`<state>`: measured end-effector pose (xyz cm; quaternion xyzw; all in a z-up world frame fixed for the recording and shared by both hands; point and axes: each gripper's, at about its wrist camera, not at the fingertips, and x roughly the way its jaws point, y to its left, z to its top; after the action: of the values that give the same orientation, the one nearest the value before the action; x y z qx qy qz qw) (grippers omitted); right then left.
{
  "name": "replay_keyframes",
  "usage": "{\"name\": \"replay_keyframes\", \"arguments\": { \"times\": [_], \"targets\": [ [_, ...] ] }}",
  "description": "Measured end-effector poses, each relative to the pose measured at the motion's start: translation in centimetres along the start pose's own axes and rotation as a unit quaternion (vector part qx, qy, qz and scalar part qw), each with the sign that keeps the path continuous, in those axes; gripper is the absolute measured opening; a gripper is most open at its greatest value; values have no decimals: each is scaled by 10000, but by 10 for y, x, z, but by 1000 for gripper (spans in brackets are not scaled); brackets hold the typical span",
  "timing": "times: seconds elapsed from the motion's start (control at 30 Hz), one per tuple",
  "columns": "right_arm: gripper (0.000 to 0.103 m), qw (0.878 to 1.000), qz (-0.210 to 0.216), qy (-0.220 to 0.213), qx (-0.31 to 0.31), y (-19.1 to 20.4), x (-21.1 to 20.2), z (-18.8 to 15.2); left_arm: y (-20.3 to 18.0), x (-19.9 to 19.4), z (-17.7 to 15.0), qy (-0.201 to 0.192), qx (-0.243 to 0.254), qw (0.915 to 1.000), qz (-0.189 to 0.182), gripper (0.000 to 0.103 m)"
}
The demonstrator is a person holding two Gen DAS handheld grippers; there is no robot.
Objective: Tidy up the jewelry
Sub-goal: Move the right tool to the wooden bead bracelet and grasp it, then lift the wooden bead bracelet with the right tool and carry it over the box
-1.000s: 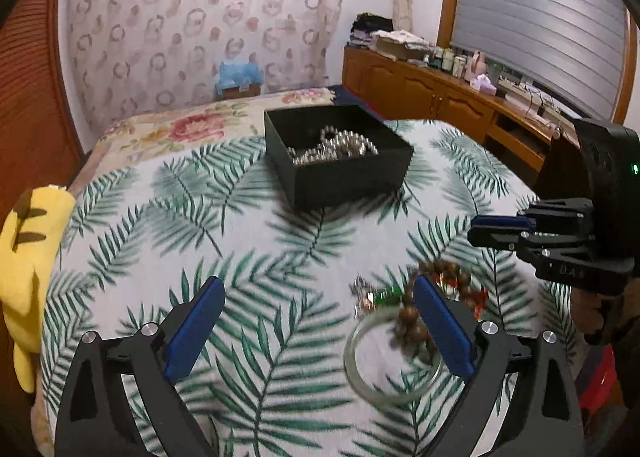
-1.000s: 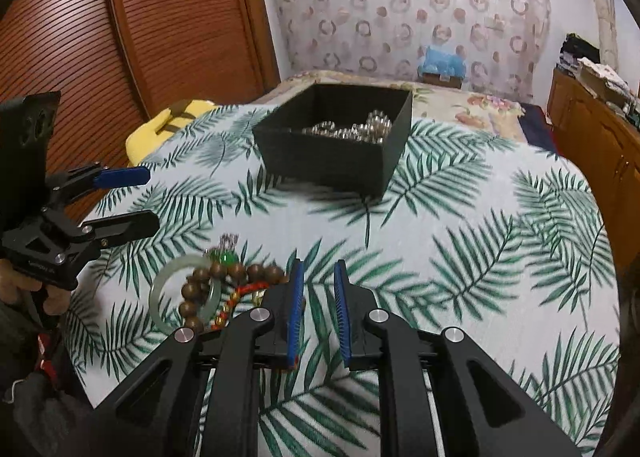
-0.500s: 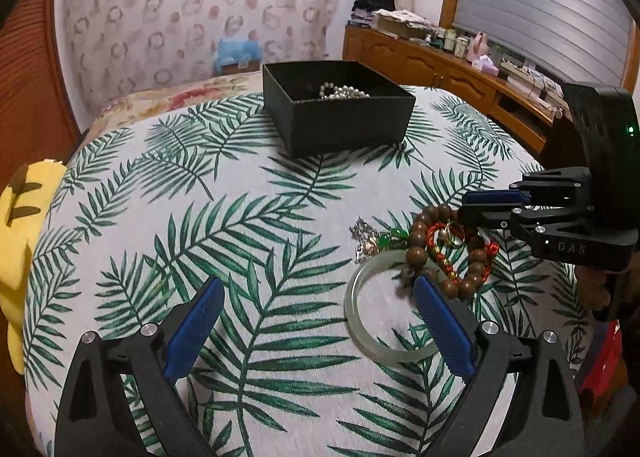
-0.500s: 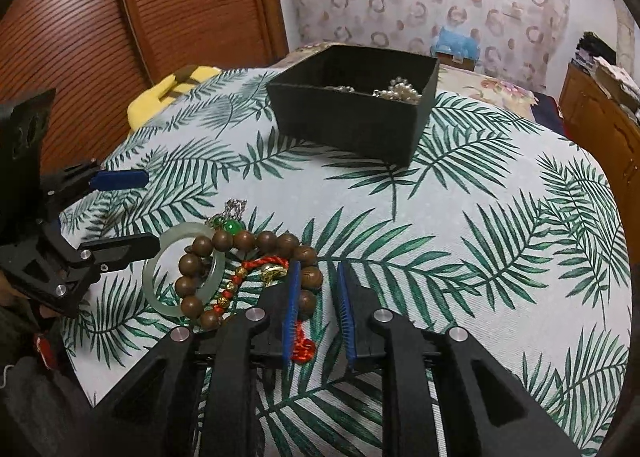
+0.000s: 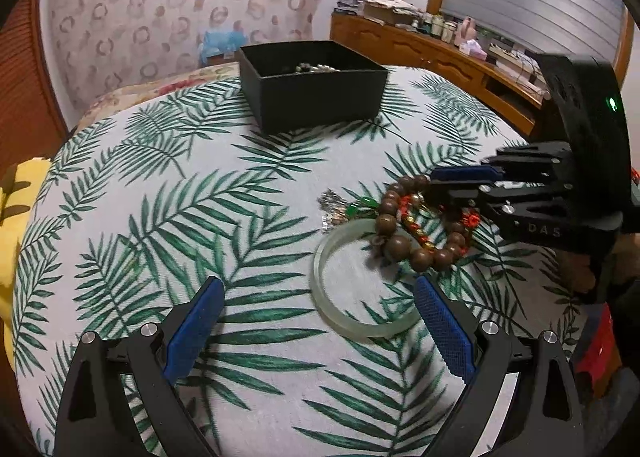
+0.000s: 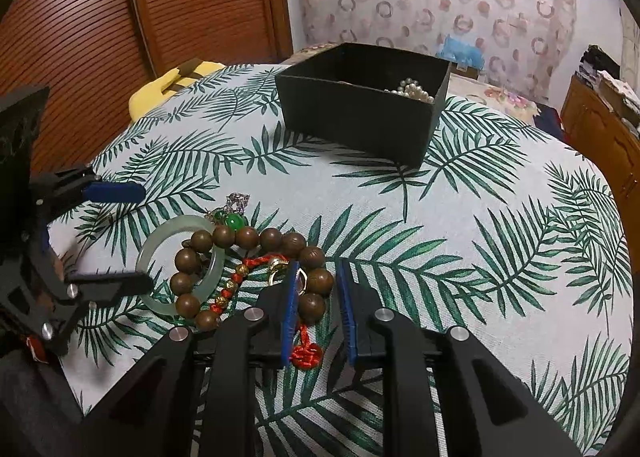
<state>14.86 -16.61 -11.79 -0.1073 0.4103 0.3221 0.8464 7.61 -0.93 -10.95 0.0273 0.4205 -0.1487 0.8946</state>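
1. Both of my grippers have dropped closer to the jewelry pile since a second ago, and the right gripper [image 6: 318,299] has just been opening its jaws a little, now narrowly parted astride the near side of the wooden bead bracelet [image 6: 244,237], pads not yet pressing it
2. My left gripper [image 5: 318,331] is spread wide above the bench [image 5: 240,185], the jade bangle [image 5: 362,327] lying just ahead between its fingers
3. Risk: the beads overlap the bangle, and the red cord bracelet [image 6: 306,353] lies tangled inside the loop, so lifting could drag all three
4. Risk: round beads may roll out of a narrow pinch
5. A dragged bangle could slide off the bench edge and crack
6. Farther off, the black box [image 6: 360,113] already holds pearls [image 6: 414,91]; a swinging strand could catch its rim
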Motion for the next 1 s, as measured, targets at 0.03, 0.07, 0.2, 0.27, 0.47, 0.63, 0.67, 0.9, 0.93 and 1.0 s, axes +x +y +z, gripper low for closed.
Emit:
{"name": "replay_keyframes", "arguments": {
  "times": [0.03,0.07,0.2,0.27,0.47,0.63,0.67,0.9,0.93,1.0],
  "targets": [
    [21,10000,6,-4,6,0,0,0,-3,1,0,20,48,10000,-21,92],
    [21,10000,11,-8,12,-1,-1,0,-5,2,-1,33,71,10000,-31,92],
    [20,10000,34,-18,53,-2,-1,-1,-15,8,1,123,200,9997,-51,92],
    [19,10000,29,-21,61,-3,-1,0,-19,10,3,175,265,9995,-33,92],
    [19,10000,21,-26,61,-4,-1,0,-24,14,3,223,359,9991,102,92],
    [17,10000,14,-2,8,-2,0,1,-27,16,2,192,421,9987,218,92],
    [16,10000,5,4,-30,-1,1,2,-27,16,2,194,420,9987,226,92],
    [15,9994,149,-299,31,2,-17,8,-23,14,1,140,332,9992,163,92],
    [15,9990,164,-415,24,4,-24,12,-22,13,1,131,321,9993,154,92],
    [15,9981,153,-602,-30,7,-38,18,-22,13,1,113,294,9994,138,92]
  ]
}}
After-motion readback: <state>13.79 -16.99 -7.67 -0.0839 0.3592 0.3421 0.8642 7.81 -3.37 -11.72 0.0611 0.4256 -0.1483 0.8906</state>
